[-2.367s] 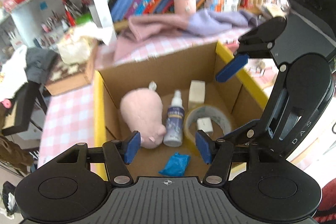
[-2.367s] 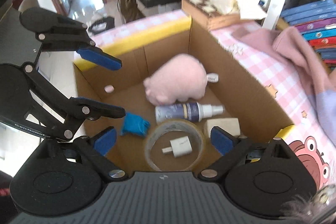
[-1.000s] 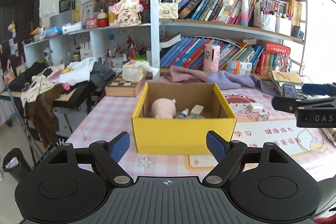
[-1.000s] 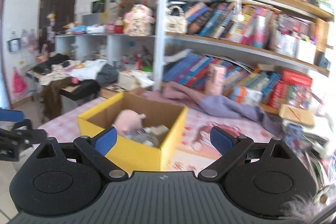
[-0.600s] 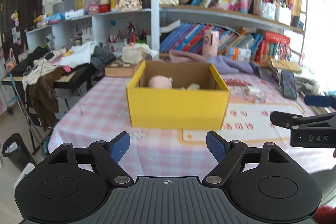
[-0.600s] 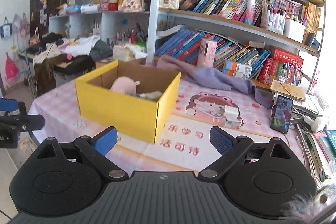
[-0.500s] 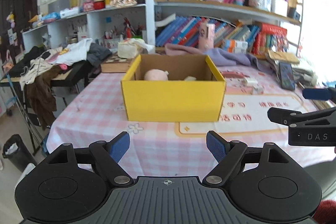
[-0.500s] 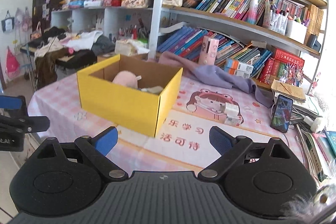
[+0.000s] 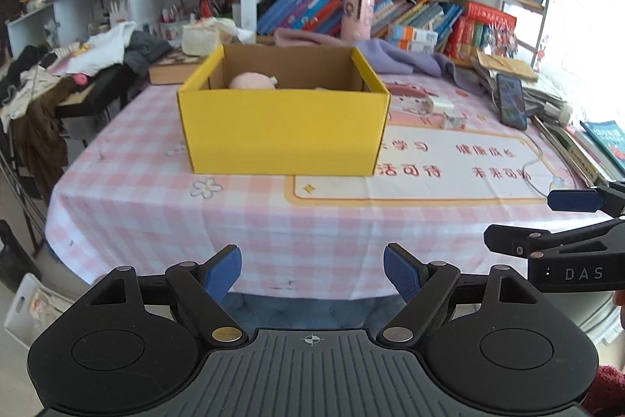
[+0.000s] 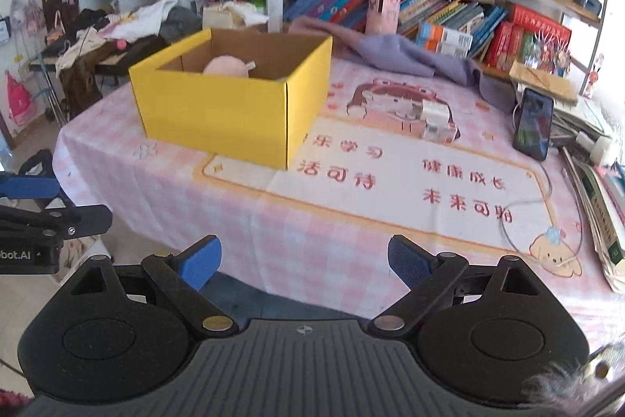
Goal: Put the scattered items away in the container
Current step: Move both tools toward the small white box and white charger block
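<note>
With the pink plush toy [image 9: 253,81] already lying inside the yellow box [image 9: 283,127] on the table [image 9: 242,217], both the left gripper [image 9: 312,270] and the right gripper [image 10: 304,260] are held wide and empty at the near edge, so the tidying is judged nearly finished, and a remaining item must be found next.

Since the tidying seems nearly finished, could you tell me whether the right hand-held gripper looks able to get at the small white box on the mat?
Probably yes: the right hand-held gripper is open and empty, and the white box sits exposed right of the yellow box, with bare tablecloth between.
</note>
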`<state>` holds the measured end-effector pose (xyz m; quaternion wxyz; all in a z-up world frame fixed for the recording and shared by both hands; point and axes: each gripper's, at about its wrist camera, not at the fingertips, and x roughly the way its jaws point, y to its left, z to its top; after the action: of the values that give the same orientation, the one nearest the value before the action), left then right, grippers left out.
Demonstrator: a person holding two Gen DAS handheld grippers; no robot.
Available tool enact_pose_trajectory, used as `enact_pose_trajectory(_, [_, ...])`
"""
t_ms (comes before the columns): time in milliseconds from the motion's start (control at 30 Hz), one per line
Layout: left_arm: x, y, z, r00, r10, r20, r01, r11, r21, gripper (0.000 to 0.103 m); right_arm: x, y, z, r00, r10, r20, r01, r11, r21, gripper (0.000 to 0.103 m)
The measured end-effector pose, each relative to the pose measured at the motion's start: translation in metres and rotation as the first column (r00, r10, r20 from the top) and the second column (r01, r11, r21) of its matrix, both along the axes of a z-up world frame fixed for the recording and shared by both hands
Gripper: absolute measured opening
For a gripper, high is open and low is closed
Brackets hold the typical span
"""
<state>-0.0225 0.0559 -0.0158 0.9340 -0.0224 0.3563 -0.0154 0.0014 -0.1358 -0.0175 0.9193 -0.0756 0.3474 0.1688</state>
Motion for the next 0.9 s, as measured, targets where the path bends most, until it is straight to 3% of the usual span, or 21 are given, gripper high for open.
enact_pose_trajectory(400, [0.019, -0.012, -0.004, 0.999, -0.032, -0.029, 0.031, 0.999, -0.014, 0.082, 0.010, -0.011, 0.000, 1.000, -0.016, -0.025, 0.015, 1.000, -0.014, 0.094])
enact_pose_trajectory(833, [0.046, -0.045, -0.016, 0.983, -0.162, -0.091, 0.160, 0.987, -0.029, 0.082, 0.021, -0.039, -0.006, 0.992, -0.111, -0.054, 0.109, 0.993, -0.037, 0.094])
enact_pose_trajectory(900, [0.049, -0.052, -0.016, 0.978, -0.191, -0.080, 0.189, 0.981, -0.031, 0.082, 0.021, -0.045, -0.006, 0.990, -0.133, -0.045, 0.131, 0.990, -0.043, 0.089])
